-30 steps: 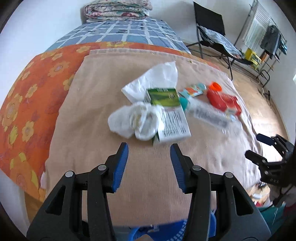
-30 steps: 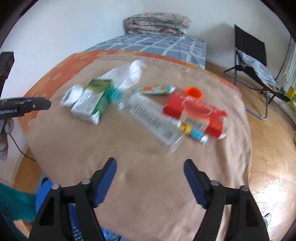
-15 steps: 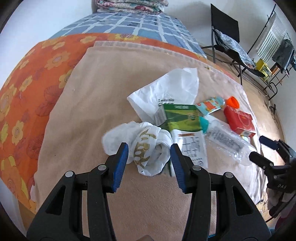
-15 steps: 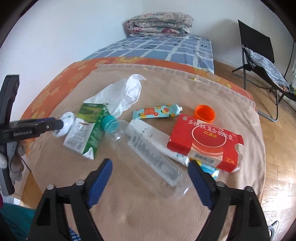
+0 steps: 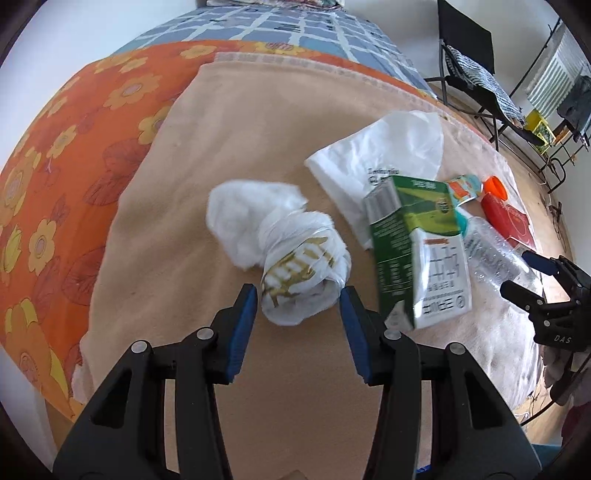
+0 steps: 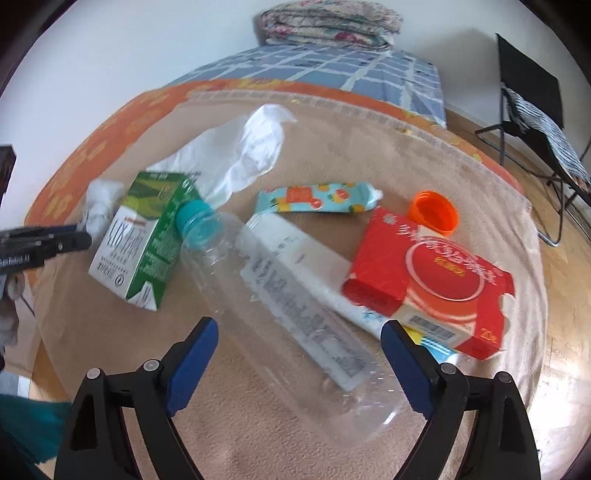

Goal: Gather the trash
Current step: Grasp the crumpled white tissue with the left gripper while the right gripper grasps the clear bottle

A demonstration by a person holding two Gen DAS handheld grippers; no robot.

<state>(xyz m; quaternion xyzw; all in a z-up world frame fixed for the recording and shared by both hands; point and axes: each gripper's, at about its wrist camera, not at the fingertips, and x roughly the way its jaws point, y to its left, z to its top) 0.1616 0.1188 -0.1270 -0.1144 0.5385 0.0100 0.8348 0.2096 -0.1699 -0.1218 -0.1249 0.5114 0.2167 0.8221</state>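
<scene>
Trash lies on a beige blanket (image 5: 240, 140). My left gripper (image 5: 298, 295) is open, its blue fingertips either side of the near end of a crumpled white wad with gold print (image 5: 295, 254). Beside it lie a green and white carton (image 5: 417, 251) and a white plastic bag (image 5: 388, 155). My right gripper (image 6: 299, 332) is open, straddling a clear plastic bottle with a teal cap (image 6: 280, 302). A red box (image 6: 432, 280), an orange cap (image 6: 434, 212), a fruit-print tube (image 6: 317, 197) and the carton (image 6: 147, 232) lie around it.
The blanket covers a bed with an orange flowered sheet (image 5: 74, 147) and a blue checked cover (image 6: 332, 70). A folded quilt (image 6: 328, 22) lies at the far end. A black chair (image 6: 535, 99) stands on the wooden floor at the right.
Both grippers have moved forward toward the trash. The left fingertips now flank the white wad; the right fingertips now flank the clear bottle. Both stay open.
</scene>
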